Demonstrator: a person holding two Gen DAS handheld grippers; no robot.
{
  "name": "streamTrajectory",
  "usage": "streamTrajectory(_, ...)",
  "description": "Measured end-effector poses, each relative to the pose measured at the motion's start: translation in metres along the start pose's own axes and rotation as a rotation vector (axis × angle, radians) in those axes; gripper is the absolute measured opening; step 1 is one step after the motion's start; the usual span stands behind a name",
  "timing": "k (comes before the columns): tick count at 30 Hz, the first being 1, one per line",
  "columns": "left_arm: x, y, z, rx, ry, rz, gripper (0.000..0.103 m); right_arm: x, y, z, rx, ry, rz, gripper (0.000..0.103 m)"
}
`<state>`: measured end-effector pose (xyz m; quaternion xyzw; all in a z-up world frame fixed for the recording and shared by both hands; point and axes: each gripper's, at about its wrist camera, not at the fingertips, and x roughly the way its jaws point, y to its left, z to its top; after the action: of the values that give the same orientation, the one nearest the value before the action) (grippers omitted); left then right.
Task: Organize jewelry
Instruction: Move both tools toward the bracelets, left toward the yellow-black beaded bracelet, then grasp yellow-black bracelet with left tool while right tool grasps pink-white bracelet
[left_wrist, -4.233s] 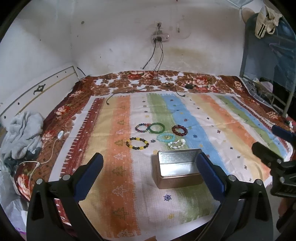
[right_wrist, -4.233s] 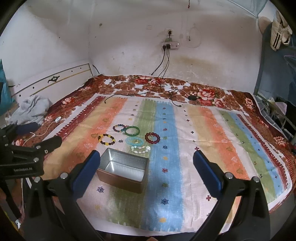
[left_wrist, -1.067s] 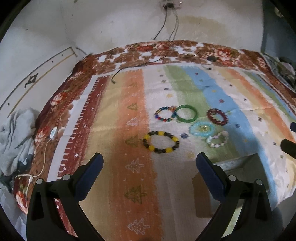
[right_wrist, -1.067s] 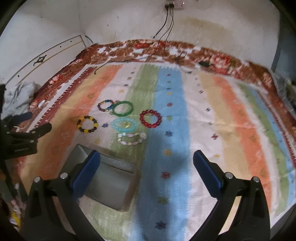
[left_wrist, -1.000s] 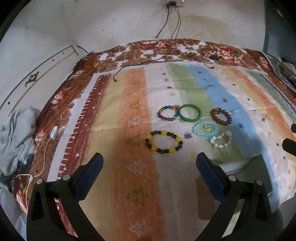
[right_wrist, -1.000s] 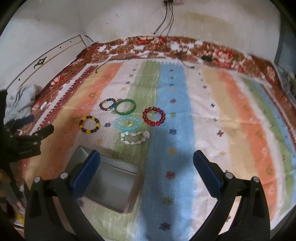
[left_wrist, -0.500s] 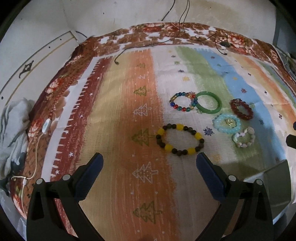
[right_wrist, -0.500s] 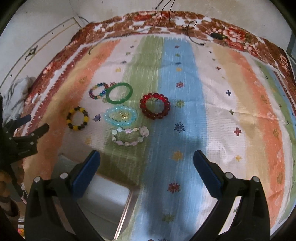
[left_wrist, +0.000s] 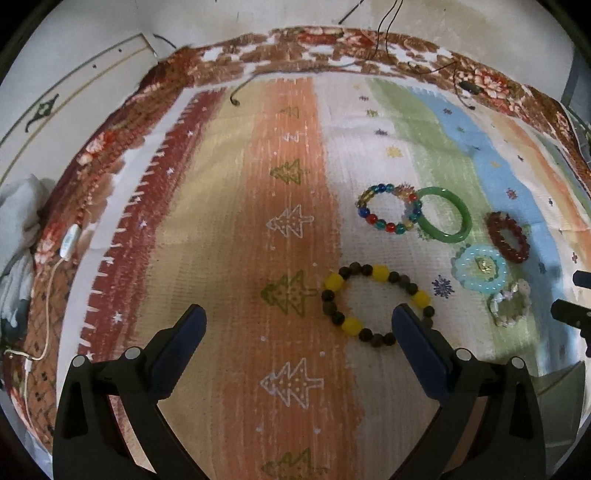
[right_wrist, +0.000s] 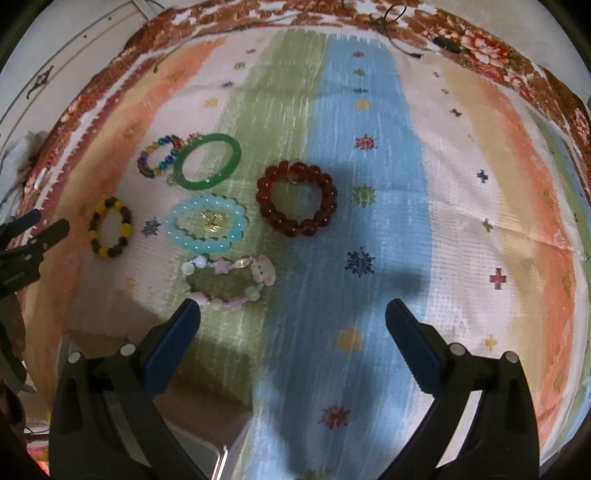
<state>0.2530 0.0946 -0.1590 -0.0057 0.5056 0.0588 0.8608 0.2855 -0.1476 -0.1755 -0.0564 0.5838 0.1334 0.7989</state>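
Several bracelets lie on a striped bedspread (left_wrist: 240, 229). In the left wrist view: a yellow-and-black bead bracelet (left_wrist: 375, 304), a multicolour bead bracelet (left_wrist: 389, 214), a green bangle (left_wrist: 445, 214), a dark red bracelet (left_wrist: 506, 237), a light blue bracelet (left_wrist: 480, 269) and a pastel charm bracelet (left_wrist: 509, 308). My left gripper (left_wrist: 297, 325) is open, just short of the yellow-and-black bracelet. My right gripper (right_wrist: 291, 325) is open, hovering near the pastel charm bracelet (right_wrist: 229, 282) and dark red bracelet (right_wrist: 297, 197). A metal tin (right_wrist: 207, 439) sits partly hidden under the right gripper.
Black cables (left_wrist: 388, 33) trail over the floral border at the far edge. A white cord with a switch (left_wrist: 68, 245) and grey clothes (left_wrist: 14, 221) lie at the left. The bedspread's striped area extends to the right (right_wrist: 498, 221).
Both grippers have moved forward and down toward the bracelets, which now look larger. The tin has slid to the bottom edge of both views. Both grippers stay open.
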Motion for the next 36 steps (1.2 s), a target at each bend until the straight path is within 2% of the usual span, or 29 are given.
streamTrajectory(3,0.012,-0.002,0.003,0.019,0.027,-0.002,0.098,0.01,-0.003,0.003,0.013,0.017,0.017,0.098)
streamTrajectory(13,0.045,0.001,0.006,0.004,0.099,-0.015,0.097,0.037,0.0,0.01,-0.013,0.054,-0.03,0.098)
streamTrajectory(15,0.05,0.001,0.005,0.004,0.11,-0.014,0.09,0.042,0.0,0.011,-0.013,0.063,-0.034,0.093)
streamTrajectory(19,0.056,0.0,0.004,0.011,0.115,-0.019,0.088,0.047,0.001,0.014,-0.033,0.066,-0.048,0.09)
streamTrajectory(25,0.055,-0.004,0.005,0.026,0.099,-0.042,0.073,0.047,0.001,0.015,-0.057,0.047,-0.045,0.081)
streamTrajectory(28,0.055,-0.005,0.004,0.033,0.089,-0.057,0.067,0.043,0.001,0.013,-0.069,0.036,-0.04,0.073)
streamTrajectory(31,0.053,-0.011,0.004,0.06,0.086,-0.062,0.056,0.045,0.007,0.013,-0.087,0.029,-0.032,0.065)
streamTrajectory(33,0.052,-0.014,0.005,0.066,0.09,-0.062,0.044,0.045,0.009,0.012,-0.101,0.026,-0.028,0.058)
streamTrajectory(36,0.052,-0.017,0.006,0.081,0.095,-0.059,0.036,0.042,0.015,0.009,-0.123,0.02,-0.03,0.05)
